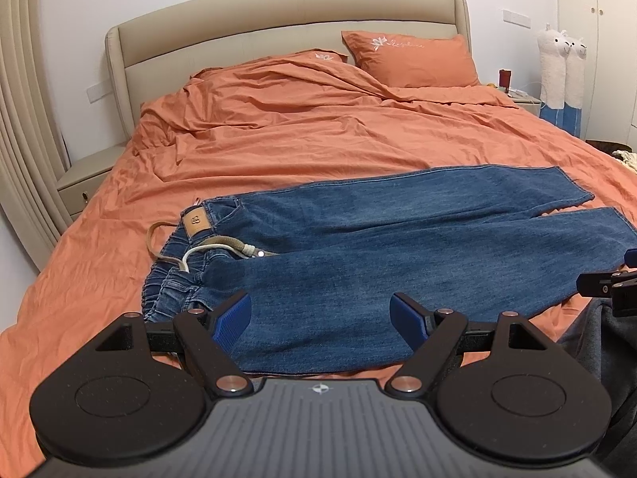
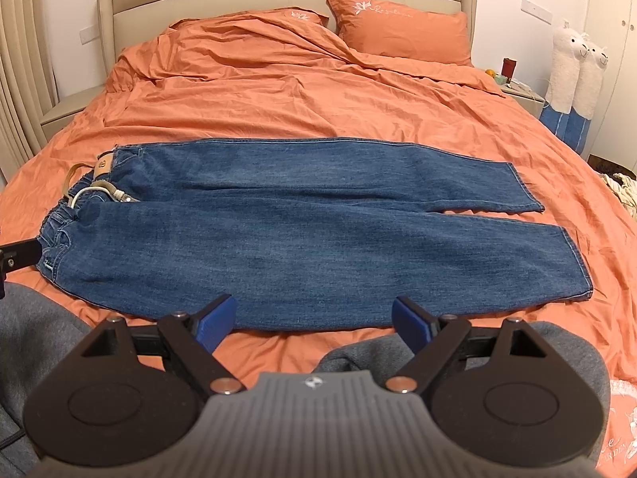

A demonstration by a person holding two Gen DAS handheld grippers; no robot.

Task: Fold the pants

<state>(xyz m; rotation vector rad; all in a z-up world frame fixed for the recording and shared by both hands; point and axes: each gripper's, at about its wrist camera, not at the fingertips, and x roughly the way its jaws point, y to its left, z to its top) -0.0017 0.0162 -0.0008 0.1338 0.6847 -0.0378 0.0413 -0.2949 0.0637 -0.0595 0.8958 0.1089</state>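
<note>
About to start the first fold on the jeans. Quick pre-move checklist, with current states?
1. Left gripper open, holding nothing: ok.
2. Right gripper open, holding nothing: ok.
3. Jeans spread flat on the bed, legs side by side: ok.
4. Leg hems level with each other: not ok, the near leg reaches further right.
5. Drawstring tucked in: not ok, it lies loose at the waistband.
6. Fabric under the jeans smooth: cannot tell.

Soft even light, fisheye-warped edges.
</note>
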